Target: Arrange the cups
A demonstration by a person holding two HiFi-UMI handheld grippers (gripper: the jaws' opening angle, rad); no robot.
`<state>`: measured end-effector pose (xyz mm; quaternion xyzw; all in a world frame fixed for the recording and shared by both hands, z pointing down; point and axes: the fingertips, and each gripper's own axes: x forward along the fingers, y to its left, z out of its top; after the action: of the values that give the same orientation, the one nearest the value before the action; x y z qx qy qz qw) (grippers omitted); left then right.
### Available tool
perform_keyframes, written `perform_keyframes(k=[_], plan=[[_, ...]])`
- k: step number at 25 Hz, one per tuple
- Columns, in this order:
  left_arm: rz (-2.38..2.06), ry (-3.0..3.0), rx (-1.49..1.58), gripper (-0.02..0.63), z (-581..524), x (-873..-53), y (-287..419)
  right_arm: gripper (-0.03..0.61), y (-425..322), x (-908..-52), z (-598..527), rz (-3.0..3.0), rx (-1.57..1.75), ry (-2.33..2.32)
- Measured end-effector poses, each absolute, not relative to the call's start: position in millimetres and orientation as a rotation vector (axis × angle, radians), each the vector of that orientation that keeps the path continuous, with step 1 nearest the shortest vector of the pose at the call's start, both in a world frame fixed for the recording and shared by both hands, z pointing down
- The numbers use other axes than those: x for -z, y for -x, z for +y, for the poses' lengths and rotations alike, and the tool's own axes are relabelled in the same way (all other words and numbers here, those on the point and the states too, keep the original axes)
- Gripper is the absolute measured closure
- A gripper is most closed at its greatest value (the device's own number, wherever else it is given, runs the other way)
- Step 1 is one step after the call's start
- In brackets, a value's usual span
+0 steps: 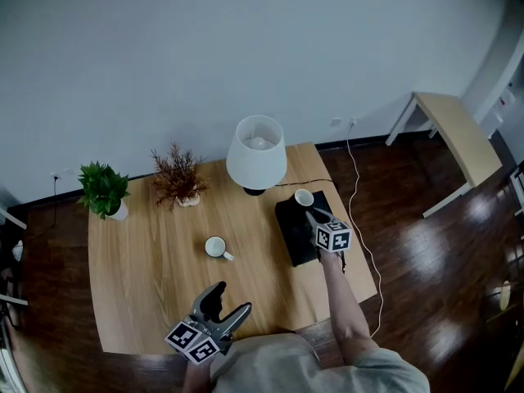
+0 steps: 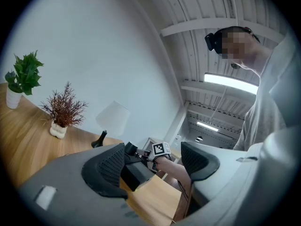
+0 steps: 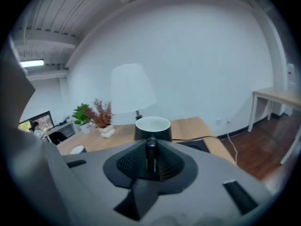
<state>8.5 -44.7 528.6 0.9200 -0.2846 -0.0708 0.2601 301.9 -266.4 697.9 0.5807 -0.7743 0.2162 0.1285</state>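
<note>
A dark cup with a white inside (image 1: 304,197) hangs over the black mat (image 1: 293,240) at the table's right side. My right gripper (image 1: 312,212) is shut on its handle. In the right gripper view the cup (image 3: 152,128) sits upright just beyond the closed jaws of that gripper (image 3: 150,157), and the handle shows between the pads. A white cup (image 1: 216,246) stands alone mid-table, its handle toward the front right. My left gripper (image 1: 223,304) hovers open at the table's front edge with nothing between its fingers (image 2: 109,166). It points level toward the mat.
At the back of the wooden table (image 1: 139,285) stands a white lamp (image 1: 256,153). To its left are a dried red plant (image 1: 177,176) and a green potted plant (image 1: 105,190). A cable (image 1: 360,219) trails down the right side. A light side table (image 1: 454,133) stands far right.
</note>
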Motion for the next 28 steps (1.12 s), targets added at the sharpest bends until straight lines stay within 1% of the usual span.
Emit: perform_keyframes(k=[3,5,9,15,20,23,25,26,28], plan=[[-0.771,-2.487,0.197,0.252,-44.8,-528.2,-7.6,0.495,-362.5,-715.2,-261.9,-2.088,-0.632,-1.79],[-0.774,-2.487,0.203,0.252,-45.5,-527.7,-6.7,0.495,-381.4,-725.5,-257.8,-2.016,-0.584,-1.796],[-0.777,-2.487,0.209,0.252,-46.8,-527.1,-8.4,0.495,-384.4,-738.2,-260.0,-1.943,-0.435,-1.723],[-0.783,-2.483,0.215,0.252,-45.7,-527.2,-5.6,0.499,-385.1,-742.3,-264.0,-1.895,-0.43,-1.712],[-0.778,-2.484,0.227,0.253,-46.4,-526.5,-5.5,0.449,-384.2,-742.0,-244.3,-1.822,-0.473,-1.757],[-0.775,-2.479,0.238,0.252,-47.3,-527.6,-4.5,0.449,-355.2,-728.4,-215.9,-1.932,-0.515,-1.761],[-0.771,-2.479,0.245,0.253,-49.2,-526.8,-4.4,0.462,-309.0,-713.4,-198.8,-2.097,-0.49,-1.678],[-0.769,-2.481,0.249,0.253,-50.1,-526.3,-4.9,0.5,-282.1,-708.0,-189.6,-2.177,-0.473,-1.614],[-0.763,-2.483,0.257,0.252,-51.6,-525.4,-5.9,0.502,-229.6,-705.5,-170.6,-2.288,-0.448,-1.474]])
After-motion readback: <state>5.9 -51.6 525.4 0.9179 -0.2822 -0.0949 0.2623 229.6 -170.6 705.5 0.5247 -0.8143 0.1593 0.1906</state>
